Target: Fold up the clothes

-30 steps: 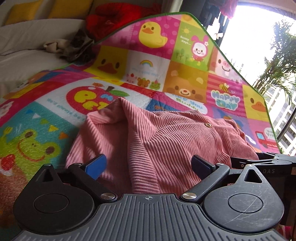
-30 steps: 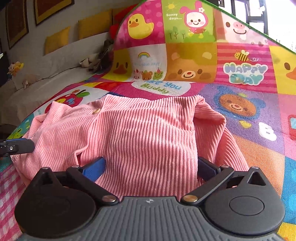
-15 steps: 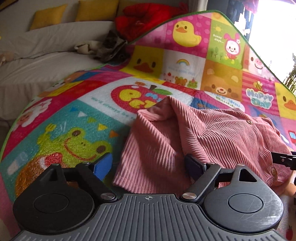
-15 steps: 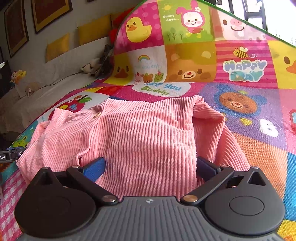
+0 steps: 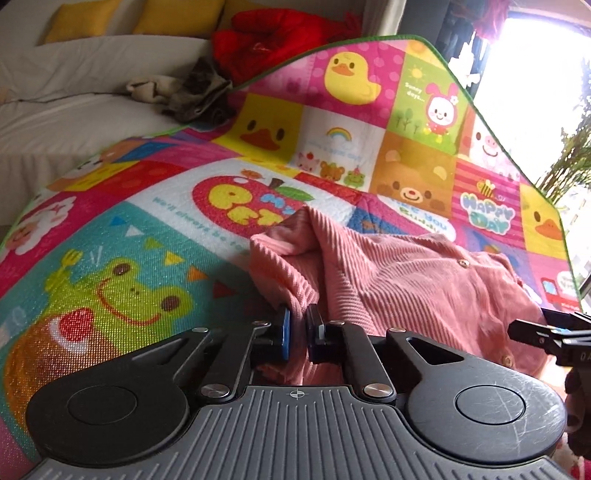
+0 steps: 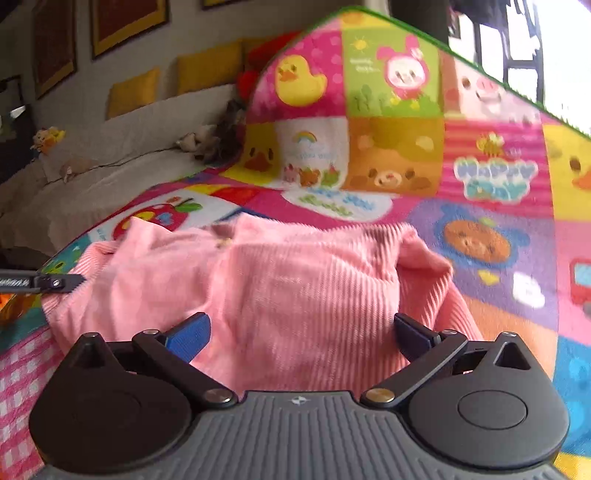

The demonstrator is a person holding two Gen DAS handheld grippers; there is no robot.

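A pink ribbed cardigan (image 5: 399,280) with small buttons lies crumpled on a colourful cartoon play mat (image 5: 110,258). My left gripper (image 5: 298,334) is shut on the cardigan's near left edge, with the fabric pinched between the blue pads. In the right wrist view the cardigan (image 6: 303,295) fills the middle, and my right gripper (image 6: 299,332) is open with its fingers spread over the near edge of the fabric. The right gripper's tip shows at the right edge of the left wrist view (image 5: 546,332). The left gripper's tip shows at the left edge of the right wrist view (image 6: 44,282).
A white sofa (image 5: 74,99) with yellow cushions (image 5: 177,14) stands behind the mat. A red garment (image 5: 273,37) and a grey-beige cloth heap (image 5: 184,92) lie on it. The mat's far part rises up. A bright window (image 5: 535,92) is at the right.
My left gripper has moved left to the cardigan's edge and closed on it. My right gripper stays open and has shifted slightly, with motion blur now.
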